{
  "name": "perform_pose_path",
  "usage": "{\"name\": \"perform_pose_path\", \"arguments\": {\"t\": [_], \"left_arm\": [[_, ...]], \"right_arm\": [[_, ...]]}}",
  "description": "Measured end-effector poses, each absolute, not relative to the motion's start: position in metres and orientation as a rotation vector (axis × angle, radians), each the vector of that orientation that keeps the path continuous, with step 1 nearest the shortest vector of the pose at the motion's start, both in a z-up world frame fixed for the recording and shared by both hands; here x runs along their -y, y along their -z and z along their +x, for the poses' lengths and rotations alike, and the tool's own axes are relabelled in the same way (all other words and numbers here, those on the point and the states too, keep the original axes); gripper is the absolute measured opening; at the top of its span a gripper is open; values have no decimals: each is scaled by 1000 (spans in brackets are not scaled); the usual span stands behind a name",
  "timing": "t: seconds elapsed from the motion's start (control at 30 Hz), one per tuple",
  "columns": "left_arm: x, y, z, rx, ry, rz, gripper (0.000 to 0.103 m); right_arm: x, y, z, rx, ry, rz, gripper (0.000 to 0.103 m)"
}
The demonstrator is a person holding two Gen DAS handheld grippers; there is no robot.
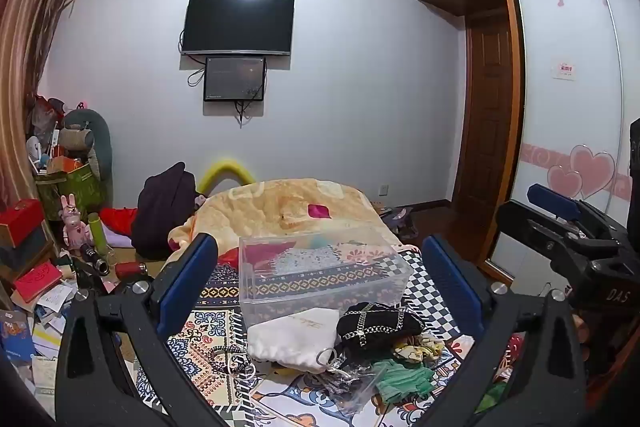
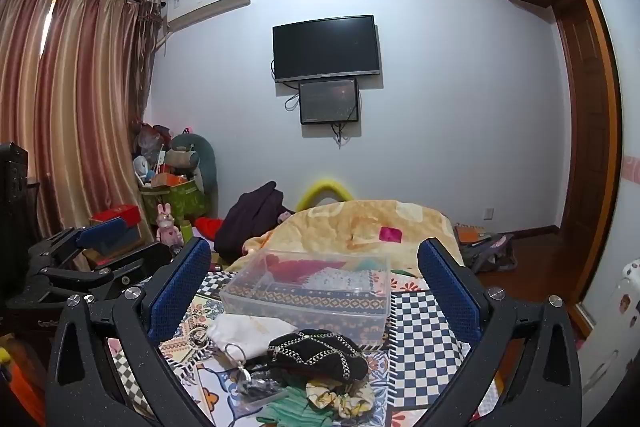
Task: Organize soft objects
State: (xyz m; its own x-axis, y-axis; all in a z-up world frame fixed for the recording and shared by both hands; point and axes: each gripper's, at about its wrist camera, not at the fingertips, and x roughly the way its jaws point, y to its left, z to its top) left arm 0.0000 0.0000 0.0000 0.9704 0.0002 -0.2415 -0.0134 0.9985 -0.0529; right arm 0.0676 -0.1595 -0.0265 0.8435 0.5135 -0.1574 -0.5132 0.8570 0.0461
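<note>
Both grippers, left gripper (image 1: 320, 267) and right gripper (image 2: 314, 275): black speckled frames, blue textured finger pads (image 1: 184, 279), silver screws, white "DAS" lettering.

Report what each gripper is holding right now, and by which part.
Nothing is held. The left gripper and right gripper both hover open above the pile, with the white pouch, the black chain-trimmed pouch and the clear box lying untouched between their fingers.

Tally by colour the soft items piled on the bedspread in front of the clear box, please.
White: 1, drawstring pouch
Black: 1, chain-trimmed pouch
Green: 1, scrunchie
Yellow floral: 1, scrunchie
Total: 4 outside the clear box. Both grippers are open, holding nothing.
</note>
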Motion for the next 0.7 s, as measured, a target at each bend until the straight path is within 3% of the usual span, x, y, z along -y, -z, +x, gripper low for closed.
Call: {"name": "perform_pose_path", "arguments": {"t": [0.7], "left_arm": [[0,-2,1,-239,-4,-54,103]], "right_arm": [[159,25,64,-161,-545,-3,103]]}}
